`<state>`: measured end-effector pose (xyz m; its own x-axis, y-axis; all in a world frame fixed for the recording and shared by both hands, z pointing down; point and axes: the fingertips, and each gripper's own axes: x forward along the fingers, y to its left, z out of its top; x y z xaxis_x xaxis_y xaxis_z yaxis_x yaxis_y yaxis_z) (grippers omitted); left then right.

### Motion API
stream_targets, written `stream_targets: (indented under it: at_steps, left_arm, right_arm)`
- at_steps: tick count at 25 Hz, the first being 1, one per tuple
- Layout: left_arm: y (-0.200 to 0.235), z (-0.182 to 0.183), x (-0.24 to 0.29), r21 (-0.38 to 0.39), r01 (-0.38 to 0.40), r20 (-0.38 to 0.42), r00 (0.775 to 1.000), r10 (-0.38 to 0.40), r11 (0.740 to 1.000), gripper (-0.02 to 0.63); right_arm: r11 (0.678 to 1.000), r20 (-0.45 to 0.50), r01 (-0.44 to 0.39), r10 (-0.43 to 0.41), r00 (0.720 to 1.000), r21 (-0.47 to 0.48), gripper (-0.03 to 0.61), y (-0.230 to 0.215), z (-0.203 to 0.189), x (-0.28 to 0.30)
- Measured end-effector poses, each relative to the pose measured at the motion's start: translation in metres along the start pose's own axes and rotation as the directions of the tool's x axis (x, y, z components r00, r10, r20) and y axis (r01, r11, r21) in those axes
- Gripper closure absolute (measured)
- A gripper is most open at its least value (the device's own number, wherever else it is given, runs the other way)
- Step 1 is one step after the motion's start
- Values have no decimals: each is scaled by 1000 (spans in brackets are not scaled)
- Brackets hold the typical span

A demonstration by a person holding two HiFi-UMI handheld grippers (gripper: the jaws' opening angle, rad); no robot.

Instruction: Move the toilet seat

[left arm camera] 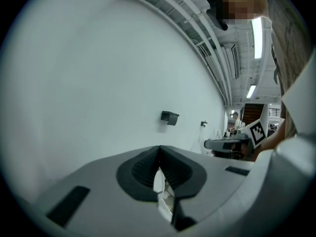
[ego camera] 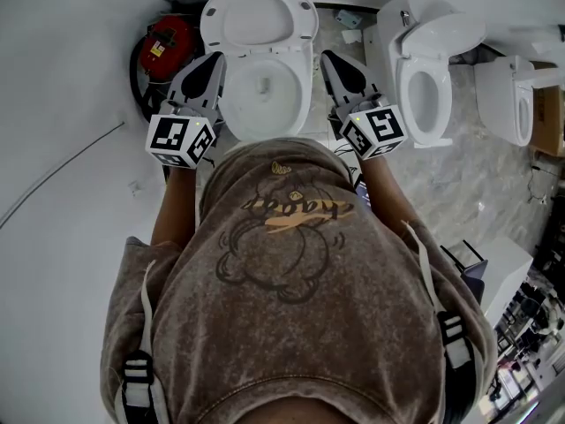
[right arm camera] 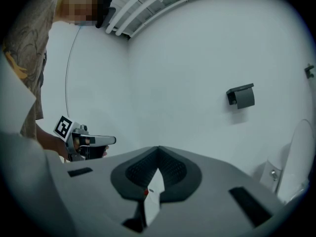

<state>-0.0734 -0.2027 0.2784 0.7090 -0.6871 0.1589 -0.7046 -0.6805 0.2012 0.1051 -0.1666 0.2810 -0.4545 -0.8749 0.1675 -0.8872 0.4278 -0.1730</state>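
Both empty, L gripper (ego camera: pixel 212 60) and R gripper (ego camera: pixel 329 57) are hovering w/ jaws pinched together beside the bowl's (ego camera: pixel 265 129) side edges, seat (ego camera: pixel 258 16) standing raised at its back edge: either already lifted or awaiting lowering.

Toilets, three: left toilet (ego camera: pixel 293 104), middle toilet (ego camera: pixel 428 87), right toilet (ego camera: pixel 508 100). Grippers, two: left gripper (ego camera: pixel 215 58), right gripper (ego camera: pixel 327 56). One round red object (ego camera: pixel 165 44) on the floor far left; one black wall holder (right arm camera: pixel 241 97).
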Motion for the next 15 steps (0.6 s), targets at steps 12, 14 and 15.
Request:
stream_targets:
  at_steps: [12,14,15]
  left_arm:
    - [9,3,3,-12,-38,16,999,38,999,606]
    - [8,4,2,-17,-41,20,999,41,999,604]
    - [8,4,2,-21,-42,22,999,42,999,604]
  right_arm:
    - [999,-18,39,-39,999,1,580,-6,-6,4]
    - [999,-20,45,-45,999,4,580,-7,-7,3]
    - [999,-21,47,-47,999,6,580,-8,-7,2]
